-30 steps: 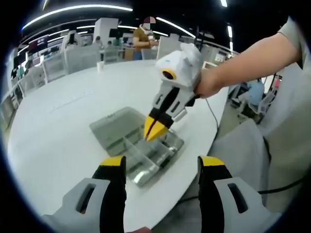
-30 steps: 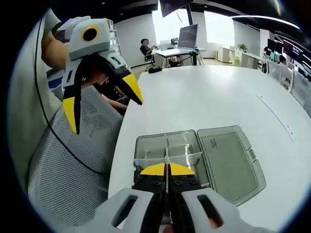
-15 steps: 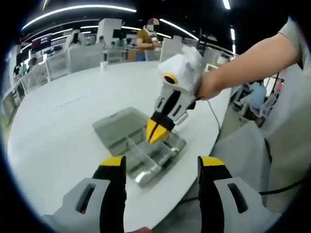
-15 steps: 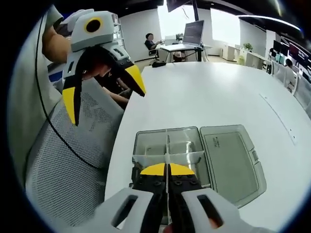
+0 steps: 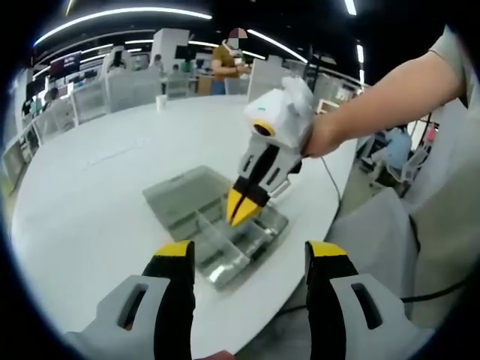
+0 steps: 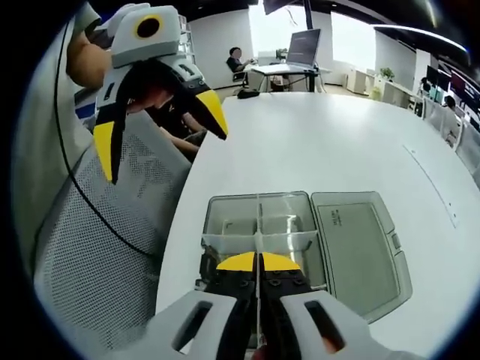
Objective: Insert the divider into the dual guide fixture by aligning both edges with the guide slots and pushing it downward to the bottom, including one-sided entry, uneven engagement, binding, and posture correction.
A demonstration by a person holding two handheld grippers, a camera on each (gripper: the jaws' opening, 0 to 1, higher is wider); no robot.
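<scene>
A clear plastic box [image 6: 217, 225], the guide fixture, lies near the white table's edge with its lid [image 6: 360, 247] folded open flat beside it. My right gripper [image 6: 257, 262] is shut on a thin clear divider [image 6: 258, 217]. The divider shows edge-on and stands down into the box, crossing a clear cross wall [image 6: 289, 237]. In the left gripper view the right gripper [image 5: 241, 211] points steeply down into the box [image 5: 259, 241]. My left gripper [image 5: 251, 251] hangs open off the table's edge, away from the box. It also shows open [image 6: 159, 131] in the right gripper view.
The round white table [image 5: 97, 165] spreads wide beyond the box. A grey mesh chair [image 6: 97, 247] stands by the table's near edge. A person's bare arm [image 5: 390, 97] holds the right gripper. People and desks stand far behind.
The right gripper has tipped a little more upright over the box, still shut on the divider. The left gripper has held still and open.
</scene>
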